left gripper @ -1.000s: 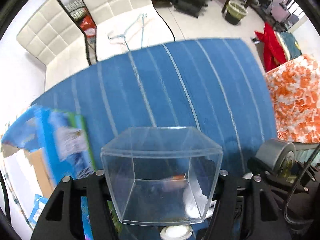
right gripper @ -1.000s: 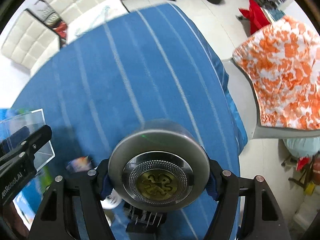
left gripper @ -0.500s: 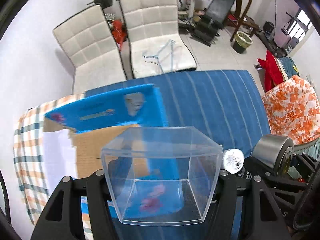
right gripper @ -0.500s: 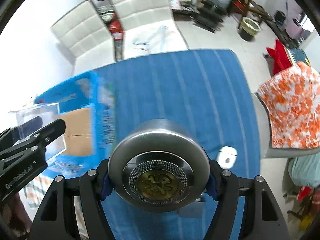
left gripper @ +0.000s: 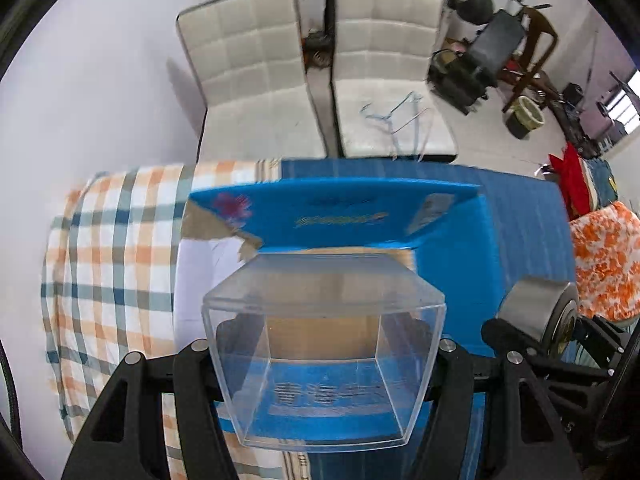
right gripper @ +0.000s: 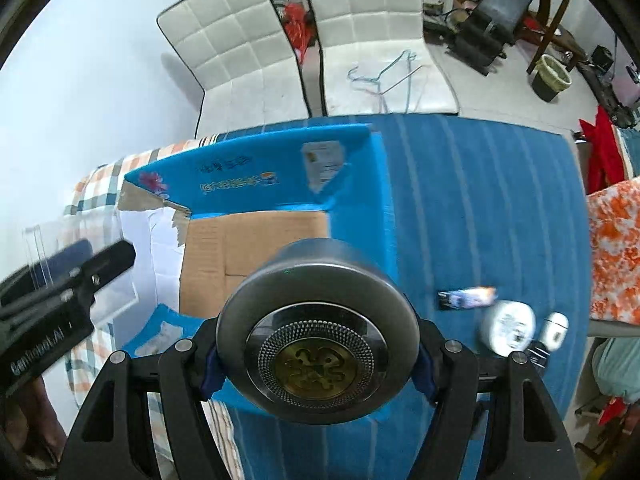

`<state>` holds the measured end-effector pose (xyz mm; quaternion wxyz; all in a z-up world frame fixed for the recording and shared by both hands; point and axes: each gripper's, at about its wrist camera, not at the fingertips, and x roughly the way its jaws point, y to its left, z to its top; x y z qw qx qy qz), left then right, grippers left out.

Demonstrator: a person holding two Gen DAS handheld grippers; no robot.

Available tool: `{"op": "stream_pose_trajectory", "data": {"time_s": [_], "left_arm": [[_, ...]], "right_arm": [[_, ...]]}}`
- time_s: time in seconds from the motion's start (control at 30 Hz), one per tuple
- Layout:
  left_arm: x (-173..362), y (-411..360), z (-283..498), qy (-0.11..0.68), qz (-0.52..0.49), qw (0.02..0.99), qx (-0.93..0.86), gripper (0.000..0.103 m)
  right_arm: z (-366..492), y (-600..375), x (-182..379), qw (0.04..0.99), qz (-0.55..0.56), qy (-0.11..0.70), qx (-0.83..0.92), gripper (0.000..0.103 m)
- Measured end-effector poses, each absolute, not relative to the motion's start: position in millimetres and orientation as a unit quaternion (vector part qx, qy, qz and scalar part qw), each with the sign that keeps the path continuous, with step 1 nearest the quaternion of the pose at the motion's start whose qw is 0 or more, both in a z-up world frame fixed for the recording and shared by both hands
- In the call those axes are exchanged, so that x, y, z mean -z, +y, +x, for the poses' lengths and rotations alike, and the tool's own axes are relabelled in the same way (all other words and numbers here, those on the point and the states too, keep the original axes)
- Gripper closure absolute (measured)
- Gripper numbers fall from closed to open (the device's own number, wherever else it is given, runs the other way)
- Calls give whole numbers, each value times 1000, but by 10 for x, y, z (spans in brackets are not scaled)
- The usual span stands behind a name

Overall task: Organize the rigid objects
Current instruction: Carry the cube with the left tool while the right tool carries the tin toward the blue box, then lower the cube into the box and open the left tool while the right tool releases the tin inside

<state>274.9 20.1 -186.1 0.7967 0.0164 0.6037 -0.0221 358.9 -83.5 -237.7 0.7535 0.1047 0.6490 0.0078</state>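
White jars (right gripper: 508,330) on blue cloth: right view only

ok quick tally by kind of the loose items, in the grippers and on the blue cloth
clear plastic box: 1, in left gripper
metal tin: 1, in right gripper
white round containers: 2
small dark packet: 1
total: 5

Clear glossy plastic box (left gripper: 324,364), brushed metal tin (right gripper: 318,336), matt cardboard carton (right gripper: 256,240)
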Motion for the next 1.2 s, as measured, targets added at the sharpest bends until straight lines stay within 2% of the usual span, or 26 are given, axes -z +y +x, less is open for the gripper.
{"op": "stream_pose_trajectory", "data": {"time_s": [0.27,0.63,0.8,0.83,0.97,1.2], "left_arm": [[2505,574,2959,652,-16,758,17,42],[2978,586,3150,679,-14,733,27,42],[3004,598,3139,686,-24,727,33,42],[2996,613,3134,686,-29,726,35,42],[2928,702,3137,687,-57,724,38,42],[3012,708,3225,701,-106,702,69,42]], "right_arm": [[4112,-454,3218,712,112,693,-2,29],[4491,-357,4066,681,98,726,24,29],[4499,-327,4136,670,105,734,13,27],[4497,-347,4106,673,114,731,8,20],[4491,-441,3933,675,135,725,10,12],[4545,-649,3672,675,162,719,30,11]]}}
